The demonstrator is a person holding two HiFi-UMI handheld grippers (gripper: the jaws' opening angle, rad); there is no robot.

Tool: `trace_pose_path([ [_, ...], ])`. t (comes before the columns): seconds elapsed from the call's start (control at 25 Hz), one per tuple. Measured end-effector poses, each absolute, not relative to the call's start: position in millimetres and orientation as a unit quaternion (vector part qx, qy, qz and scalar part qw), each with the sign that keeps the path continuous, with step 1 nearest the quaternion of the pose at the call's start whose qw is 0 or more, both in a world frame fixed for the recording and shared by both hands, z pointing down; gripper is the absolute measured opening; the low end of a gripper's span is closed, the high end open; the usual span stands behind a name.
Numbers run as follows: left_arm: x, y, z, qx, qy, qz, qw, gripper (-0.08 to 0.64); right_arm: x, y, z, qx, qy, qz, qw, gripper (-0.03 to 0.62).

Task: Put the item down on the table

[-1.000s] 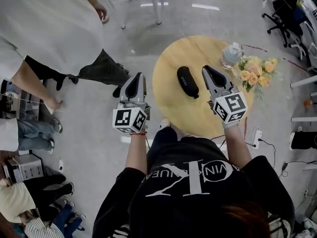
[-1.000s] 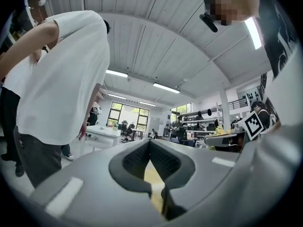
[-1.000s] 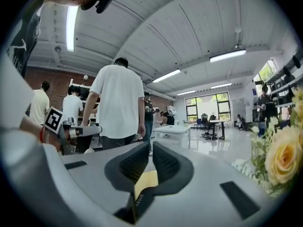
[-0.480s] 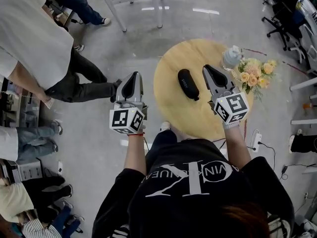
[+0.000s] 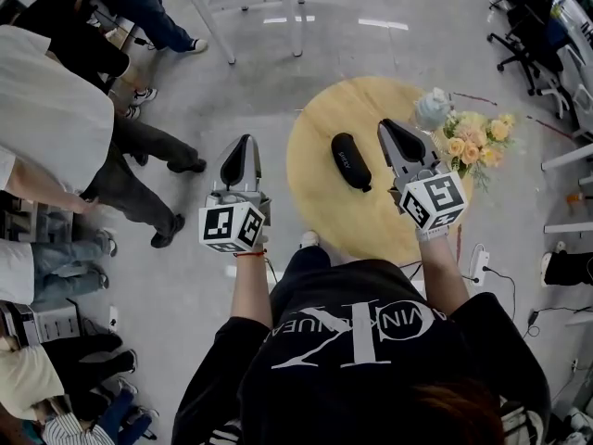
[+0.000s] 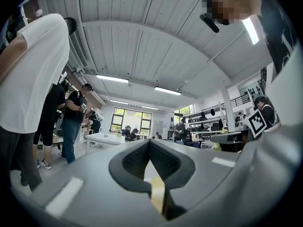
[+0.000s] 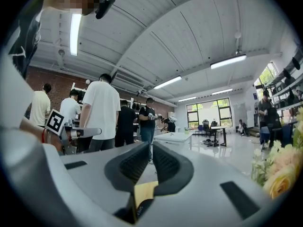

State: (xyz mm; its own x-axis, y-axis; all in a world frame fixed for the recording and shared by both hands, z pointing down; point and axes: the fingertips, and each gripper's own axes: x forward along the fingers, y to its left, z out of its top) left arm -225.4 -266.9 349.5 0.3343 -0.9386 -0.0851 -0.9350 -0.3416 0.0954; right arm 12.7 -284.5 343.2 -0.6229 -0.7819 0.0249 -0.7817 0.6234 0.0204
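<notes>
Closest to the person, the left gripper [image 5: 238,156] is held over the grey floor [image 5: 232,82], at about 9 o'clock from the round wooden table [image 5: 371,216]. Its jaws are pressed together and nothing is between them. The right gripper [image 5: 397,142] hangs above the table top, also with jaws pressed together and empty. The black case [image 5: 350,161], a long oval pouch with small pale print on its side, lies flat on the table just at 9 o'clock of the right gripper, apart from it. At 2 o'clock on the table edge is a bouquet [image 5: 473,137] of yellow and peach flowers. Compared with one second ago, the left gripper has moved a little away from the table, the case lies at the same place, and the person in a white shirt [image 5: 46,109] has stepped toward 9 o'clock.
</notes>
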Motion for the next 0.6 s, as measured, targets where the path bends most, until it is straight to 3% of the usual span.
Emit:
trace_pose_path([
  [0.6,-220.5,-275.8,354.5,0.818,-0.572,-0.058,0.018,0.011,17.5,-293.4,347.2,0.439,-0.898,-0.006,0.022,0.034],
])
